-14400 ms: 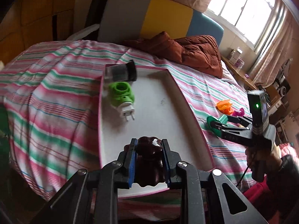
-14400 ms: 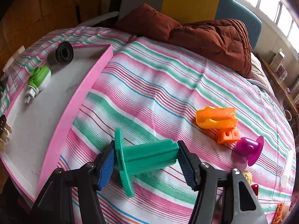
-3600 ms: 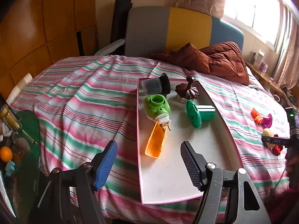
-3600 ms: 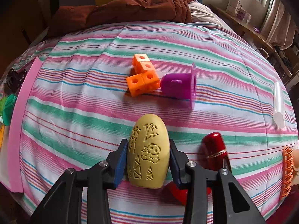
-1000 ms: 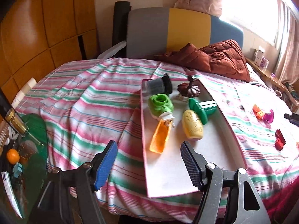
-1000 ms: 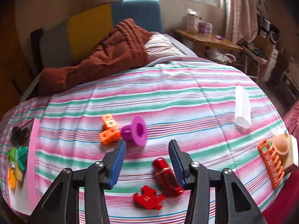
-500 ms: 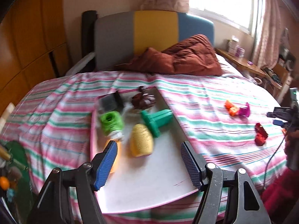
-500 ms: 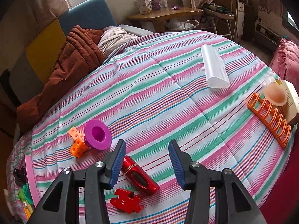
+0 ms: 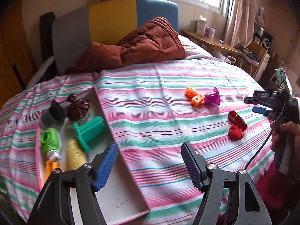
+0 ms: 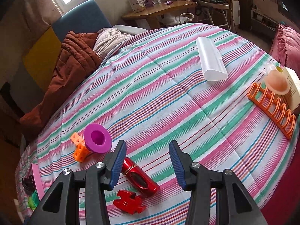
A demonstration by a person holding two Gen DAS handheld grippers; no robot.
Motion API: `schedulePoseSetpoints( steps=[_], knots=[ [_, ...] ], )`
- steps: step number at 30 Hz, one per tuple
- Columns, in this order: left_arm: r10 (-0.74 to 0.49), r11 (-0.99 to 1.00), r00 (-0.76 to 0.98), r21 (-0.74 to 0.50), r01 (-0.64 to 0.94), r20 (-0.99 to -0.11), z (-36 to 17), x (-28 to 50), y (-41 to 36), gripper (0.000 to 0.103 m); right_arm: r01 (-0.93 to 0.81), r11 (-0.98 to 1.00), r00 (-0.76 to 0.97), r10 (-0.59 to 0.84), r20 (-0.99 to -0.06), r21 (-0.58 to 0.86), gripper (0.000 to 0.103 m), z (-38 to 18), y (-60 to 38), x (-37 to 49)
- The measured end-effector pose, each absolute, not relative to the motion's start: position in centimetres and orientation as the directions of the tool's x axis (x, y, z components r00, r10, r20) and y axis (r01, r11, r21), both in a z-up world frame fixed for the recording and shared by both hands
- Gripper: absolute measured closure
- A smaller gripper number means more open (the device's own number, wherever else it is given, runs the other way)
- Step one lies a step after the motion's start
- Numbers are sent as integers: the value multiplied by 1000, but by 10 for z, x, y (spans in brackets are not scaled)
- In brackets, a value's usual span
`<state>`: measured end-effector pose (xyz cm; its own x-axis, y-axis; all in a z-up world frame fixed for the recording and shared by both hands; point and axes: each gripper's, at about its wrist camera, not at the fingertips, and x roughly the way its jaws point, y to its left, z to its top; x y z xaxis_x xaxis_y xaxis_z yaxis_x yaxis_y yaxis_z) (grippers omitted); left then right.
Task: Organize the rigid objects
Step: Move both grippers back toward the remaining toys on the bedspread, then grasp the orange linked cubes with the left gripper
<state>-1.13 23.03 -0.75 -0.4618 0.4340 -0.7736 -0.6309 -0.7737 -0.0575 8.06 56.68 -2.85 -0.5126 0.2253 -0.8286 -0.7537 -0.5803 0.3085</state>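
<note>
A bed with a pink-and-green striped cover [image 10: 168,97] filled the room, a wooden side table [image 10: 159,9] beyond it. The shiny red metal cylinder [image 10: 139,178] lay below the right gripper [image 10: 147,161], nearer its left finger, beside a red puzzle piece [image 10: 129,201]. Both grippers stood open and empty, angled downward; the left gripper [image 9: 150,163] hung over the pink-rimmed white tray [image 9: 120,196] edge.

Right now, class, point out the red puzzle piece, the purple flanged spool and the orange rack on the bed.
red puzzle piece [image 10: 129,204], right wrist view, its flat top face.
purple flanged spool [image 10: 97,137], right wrist view, its round flange.
orange rack [image 10: 271,108], right wrist view, its middle rungs.
</note>
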Motion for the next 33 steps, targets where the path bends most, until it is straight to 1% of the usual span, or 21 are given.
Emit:
schedulePoseSetpoints(
  steps=[2,4,7,9,11,12,14,17,18,19,20,21,25,29,30,31,32,33],
  knots=[
    [443,-762,-436,-73,-644,-783,-12,-17,243,36,-751,-581,-516,222,-827,313,55,-28,567,80],
    [449,-749,-407,-87,-657,-795,-16,-25,259,47,-747,-582,-521,215,-826,320,55,-28,567,79],
    [458,-734,-378,-102,-671,-805,-24,-36,284,53,-741,-585,-527,201,-825,331,55,-29,566,78],
    [462,-719,-345,-118,-685,-817,-32,-43,304,61,-737,-587,-530,195,-825,335,55,-29,567,77],
    [467,-710,-302,-149,-688,-831,-39,-50,320,63,-734,-585,-534,184,-825,345,55,-30,567,77],
    [475,-710,-268,-184,-680,-838,-43,-56,328,64,-732,-582,-538,176,-825,353,55,-30,568,77],
    [489,-718,-218,-249,-650,-844,-48,-69,342,64,-728,-581,-543,164,-824,364,55,-31,569,77],
    [505,-725,-206,-283,-628,-838,-46,-84,363,64,-721,-576,-558,152,-816,385,55,-30,570,78],
    [517,-725,-199,-303,-618,-832,-45,-90,373,60,-720,-575,-560,152,-814,388,55,-29,570,78],
    [524,-729,-199,-315,-607,-828,-44,-96,380,52,-720,-573,-562,149,-813,393,55,-29,570,78],
    [528,-732,-200,-323,-601,-825,-44,-100,387,47,-718,-570,-566,144,-812,399,55,-30,571,78],
    [532,-731,-200,-326,-599,-823,-45,-105,396,46,-718,-567,-567,140,-812,404,55,-30,571,78],
    [510,-743,-172,-331,-581,-843,-61,-122,430,45,-708,-573,-572,121,-811,414,55,-32,570,76],
    [448,-772,-150,-298,-561,-881,-85,-137,451,45,-698,-577,-577,103,-810,424,55,-33,569,74],
    [436,-773,-145,-286,-566,-888,-91,-138,454,48,-696,-578,-578,99,-810,426,55,-33,569,74],
    [443,-770,-179,-271,-578,-878,-89,-136,456,48,-695,-577,-579,97,-810,428,55,-33,570,73],
    [436,-770,-188,-256,-585,-880,-89,-136,457,50,-697,-576,-578,97,-810,428,55,-34,570,73],
    [420,-769,-202,-229,-597,-885,-89,-134,459,61,-697,-574,-579,96,-810,431,55,-34,571,74]
  ],
)
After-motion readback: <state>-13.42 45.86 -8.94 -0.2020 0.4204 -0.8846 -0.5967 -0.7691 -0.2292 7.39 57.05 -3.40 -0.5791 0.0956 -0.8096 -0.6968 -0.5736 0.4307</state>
